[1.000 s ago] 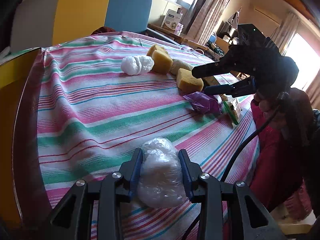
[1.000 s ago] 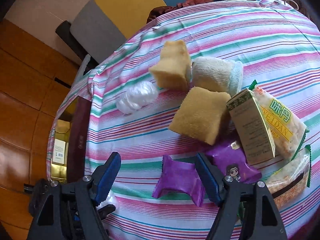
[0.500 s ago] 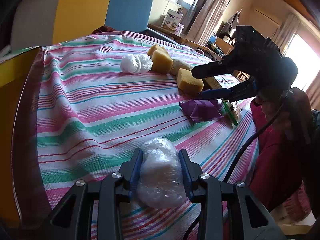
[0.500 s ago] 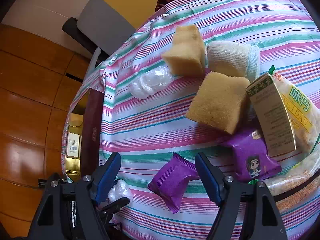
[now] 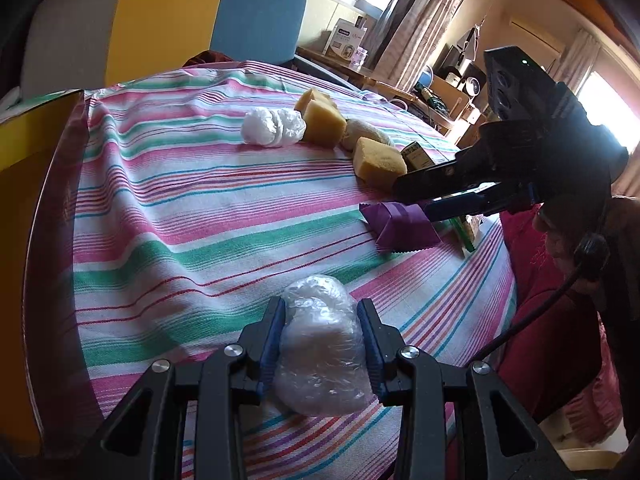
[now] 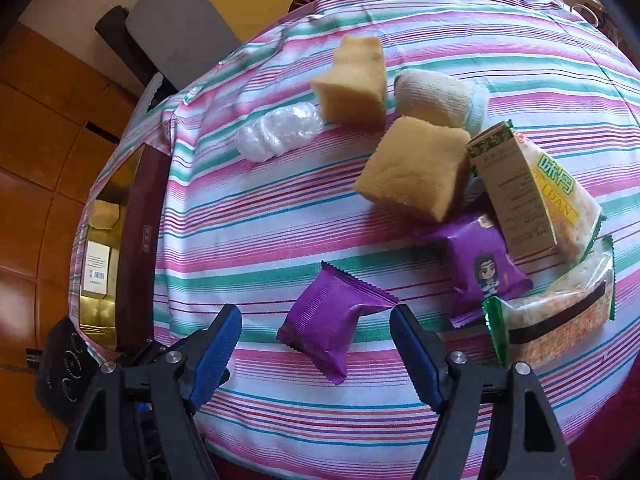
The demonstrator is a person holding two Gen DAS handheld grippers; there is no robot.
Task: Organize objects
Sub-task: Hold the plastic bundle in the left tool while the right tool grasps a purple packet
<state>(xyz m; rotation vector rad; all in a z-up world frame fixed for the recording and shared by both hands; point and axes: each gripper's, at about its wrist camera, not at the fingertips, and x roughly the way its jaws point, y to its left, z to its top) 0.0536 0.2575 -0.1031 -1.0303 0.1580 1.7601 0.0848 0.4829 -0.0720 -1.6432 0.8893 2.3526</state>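
Sorting is judged to be at an early stage. A clear plastic-wrapped white bundle [image 5: 322, 344] is pinched between the pads of the left tool [image 5: 320, 340], held just above the striped cloth on the worktop [image 5: 168, 216] near its front edge. Beside that edge an open gold-lined box [image 6: 100, 268] is seen, with a small carton and a pale item already inside; it is taken to be the destination, though this cannot be confirmed.

The right tool [image 6: 316, 340] is spread wide and poised over a plain purple packet [image 6: 334, 322], which lies flat on the cloth between the jaws but is not pressed by either pad. Nothing is gripped on that side.

Left on the cloth, clustered toward the far side:
- a second plastic-wrapped bundle [image 6: 278, 132]
- two yellow sponges [image 6: 354, 82], [image 6: 416, 168], apart from each other
- a rolled cream sock [image 6: 438, 102], touching the nearer sponge
- a printed purple packet [image 6: 486, 264]
- a brown-green carton [image 6: 512, 192], leaning on the snack bags
- two rice-snack bags [image 6: 560, 188]

Most pieces are therefore judged unsorted; one is in transit, one about to be taken.
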